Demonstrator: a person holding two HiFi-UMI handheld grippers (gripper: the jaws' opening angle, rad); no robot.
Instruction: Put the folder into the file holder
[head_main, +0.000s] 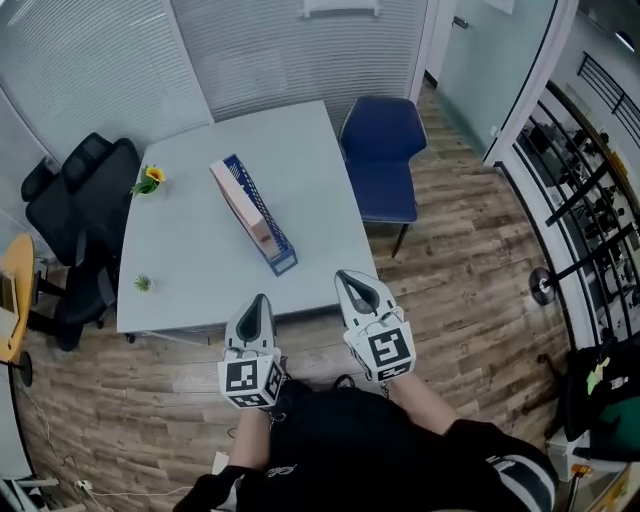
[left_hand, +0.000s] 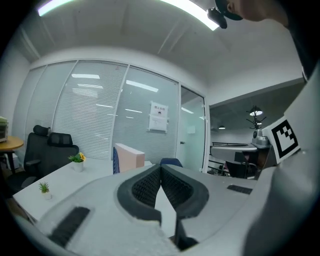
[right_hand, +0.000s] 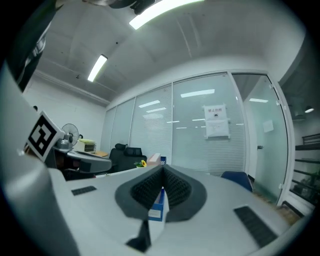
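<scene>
On the grey table (head_main: 190, 270) a blue wire file holder (head_main: 262, 222) lies slantwise, with the pink folder (head_main: 236, 205) standing inside it. Both grippers hang off the table's near edge, well short of the holder. My left gripper (head_main: 258, 298) is shut and empty, and so is my right gripper (head_main: 345, 274). In the left gripper view the folder (left_hand: 129, 156) and the holder (left_hand: 116, 161) rise beyond the closed left gripper (left_hand: 160, 167). The right gripper view shows the holder's blue end (right_hand: 157, 205) just past the closed right gripper (right_hand: 162, 170).
A potted yellow flower (head_main: 150, 180) and a tiny green plant (head_main: 143, 284) stand near the table's left edge. A blue chair (head_main: 385, 150) is at the right side and a black office chair (head_main: 85, 210) at the left. A yellow round table (head_main: 15, 290) is far left.
</scene>
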